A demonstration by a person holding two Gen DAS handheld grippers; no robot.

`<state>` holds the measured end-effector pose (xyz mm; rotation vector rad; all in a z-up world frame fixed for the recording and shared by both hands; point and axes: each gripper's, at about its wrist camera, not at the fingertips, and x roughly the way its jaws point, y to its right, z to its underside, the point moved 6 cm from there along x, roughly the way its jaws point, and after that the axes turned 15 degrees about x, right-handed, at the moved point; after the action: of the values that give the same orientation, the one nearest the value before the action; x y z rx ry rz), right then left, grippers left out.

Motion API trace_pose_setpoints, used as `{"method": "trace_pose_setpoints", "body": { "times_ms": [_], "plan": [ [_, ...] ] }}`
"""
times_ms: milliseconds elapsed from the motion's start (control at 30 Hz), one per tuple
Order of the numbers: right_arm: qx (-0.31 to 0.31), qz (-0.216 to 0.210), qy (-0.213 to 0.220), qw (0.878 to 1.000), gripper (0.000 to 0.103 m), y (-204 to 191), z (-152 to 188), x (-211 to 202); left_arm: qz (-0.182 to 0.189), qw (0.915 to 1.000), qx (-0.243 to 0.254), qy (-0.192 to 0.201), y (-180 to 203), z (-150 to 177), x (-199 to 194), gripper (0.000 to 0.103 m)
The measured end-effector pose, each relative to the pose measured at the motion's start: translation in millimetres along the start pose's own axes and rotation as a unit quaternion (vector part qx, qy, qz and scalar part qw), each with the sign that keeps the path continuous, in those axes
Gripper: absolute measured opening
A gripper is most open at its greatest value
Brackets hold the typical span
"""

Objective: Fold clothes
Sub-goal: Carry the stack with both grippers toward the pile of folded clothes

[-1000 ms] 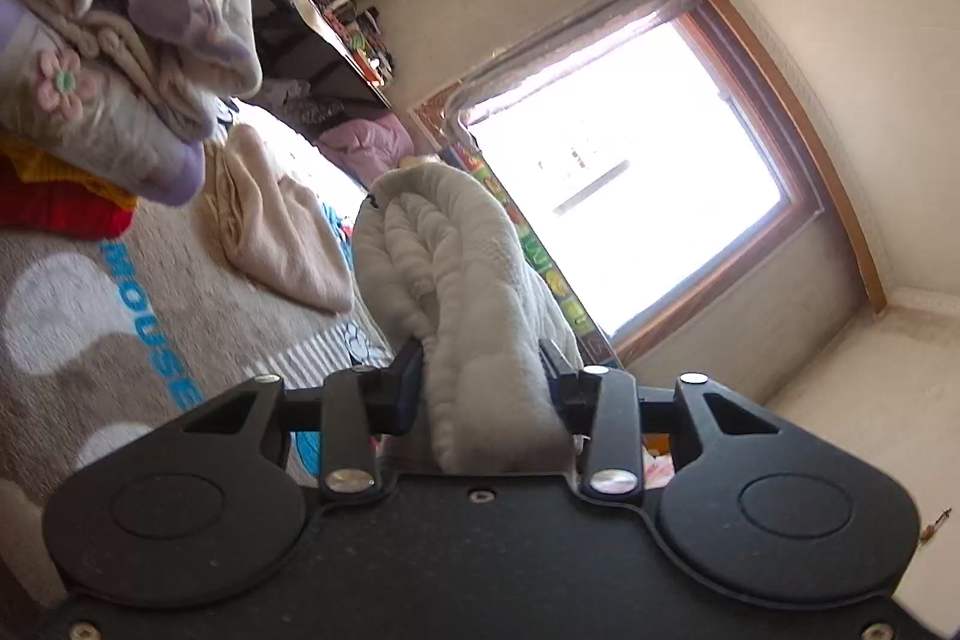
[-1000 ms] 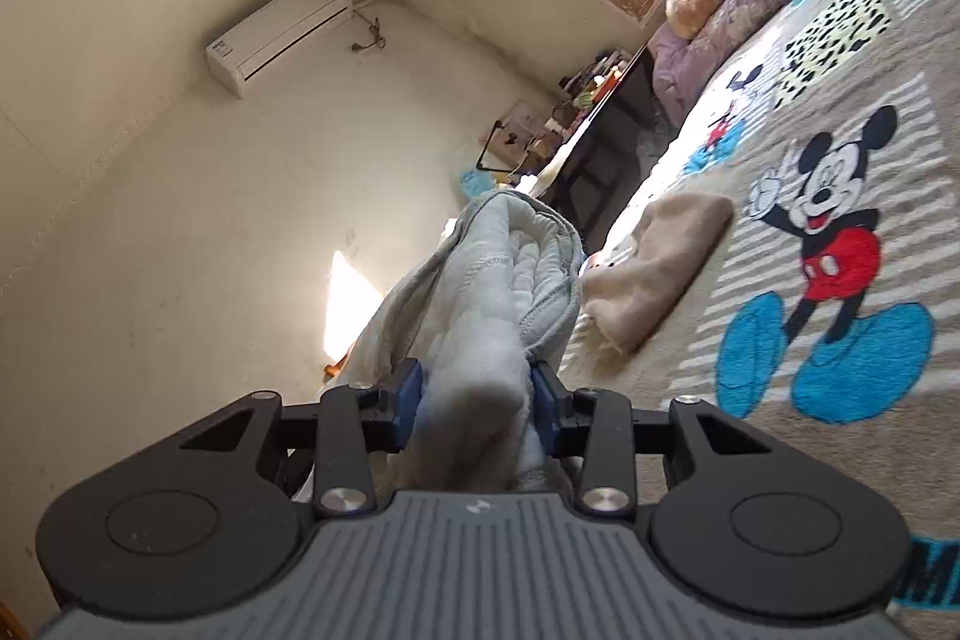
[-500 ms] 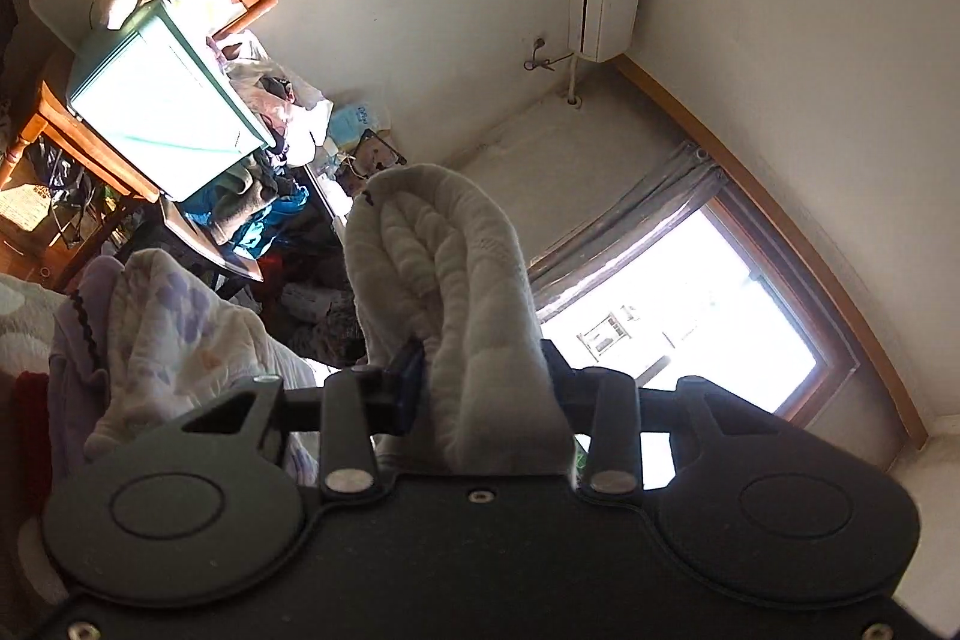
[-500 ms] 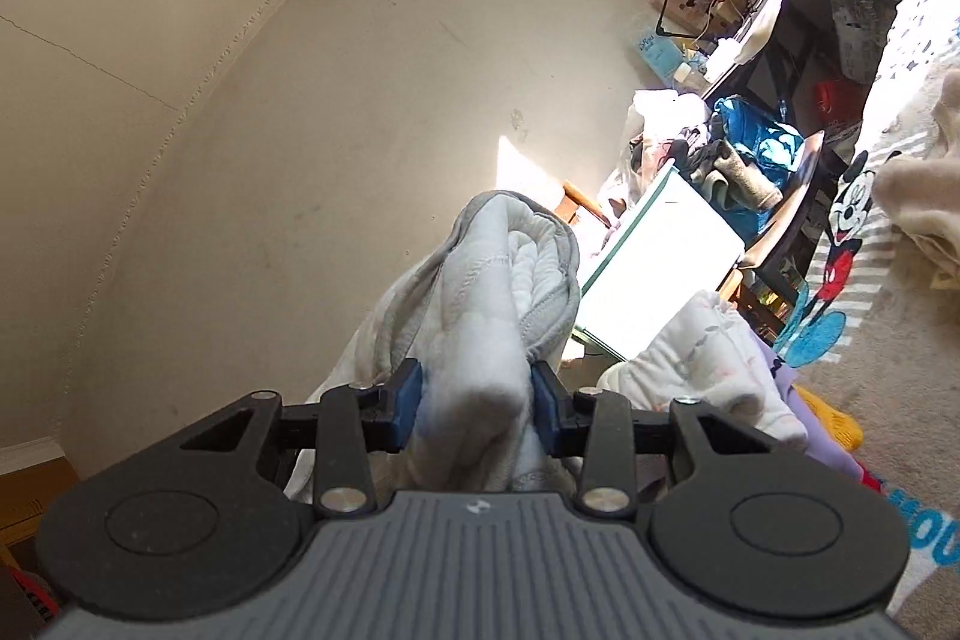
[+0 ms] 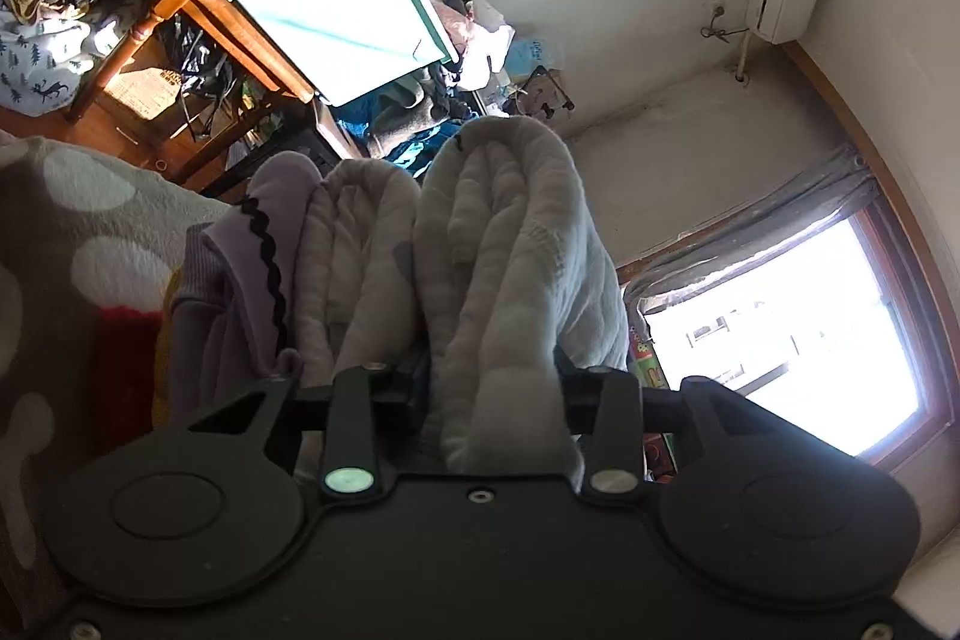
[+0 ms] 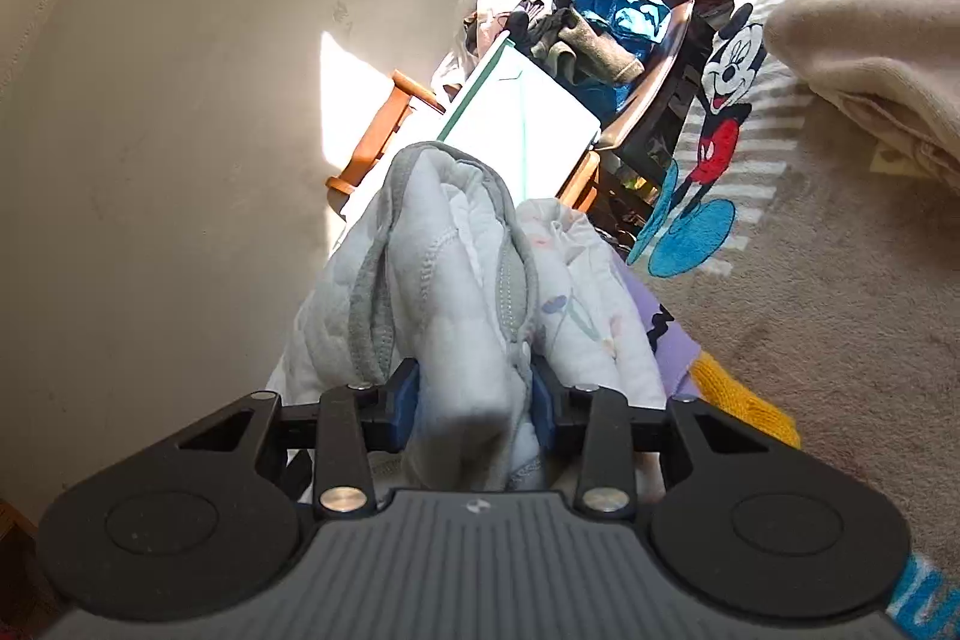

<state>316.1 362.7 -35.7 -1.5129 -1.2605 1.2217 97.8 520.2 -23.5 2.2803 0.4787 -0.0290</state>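
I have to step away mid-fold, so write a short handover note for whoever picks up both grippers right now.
Left gripper: shut on a bunched fold of the white quilted garment.
Right gripper: shut on the same garment's grey-trimmed edge.
Stack of folded clothes sits just behind it on the Mickey Mouse blanket; a beige garment lies further off, loosely heaped.
Done: garment gathered and lifted.
Left: probably lay it on the stack, release, then fold the beige one.

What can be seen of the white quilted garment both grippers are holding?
The white quilted garment looks soft and padded, with grey ribbed trim and stitched seams. It is bunched into thick folds, clamped between the right gripper and the left gripper, beside a stack of folded clothes.
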Motion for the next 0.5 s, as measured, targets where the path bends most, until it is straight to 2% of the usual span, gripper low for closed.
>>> {"method": "trace_pose_setpoints", "body": {
  "times_ms": [67, 233, 367, 400, 500],
  "plan": [
    [-0.003, -0.015, 0.0, 1.0, 0.038, -4.9, -1.1, -4.1, -0.006, 0.9999, -0.008, -0.011, -8.0, 5.7, 6.0, 0.037],
    [0.001, -0.003, 0.014, 1.0, 0.04, -15.0, 2.0, -13.1, 0.01, 0.9996, -0.025, -0.01, -3.1, -0.3, 2.6, 0.043],
    [-0.014, -0.004, 0.039, 0.999, 0.058, -30.6, -7.9, -19.6, 0.009, 0.9998, -0.018, -0.004, 4.3, -7.5, -10.6, 0.06],
    [-0.017, -0.004, 0.044, 0.999, 0.062, -34.1, -9.7, -21.3, 0.008, 0.9998, -0.017, -0.003, 4.8, -8.4, -13.1, 0.063],
    [-0.033, 0.0, 0.06, 0.998, 0.064, -44.2, -12.0, -31.7, 0.003, 0.9998, -0.02, 0.0, 7.6, -11.1, -24.0, 0.064]
  ]
}}
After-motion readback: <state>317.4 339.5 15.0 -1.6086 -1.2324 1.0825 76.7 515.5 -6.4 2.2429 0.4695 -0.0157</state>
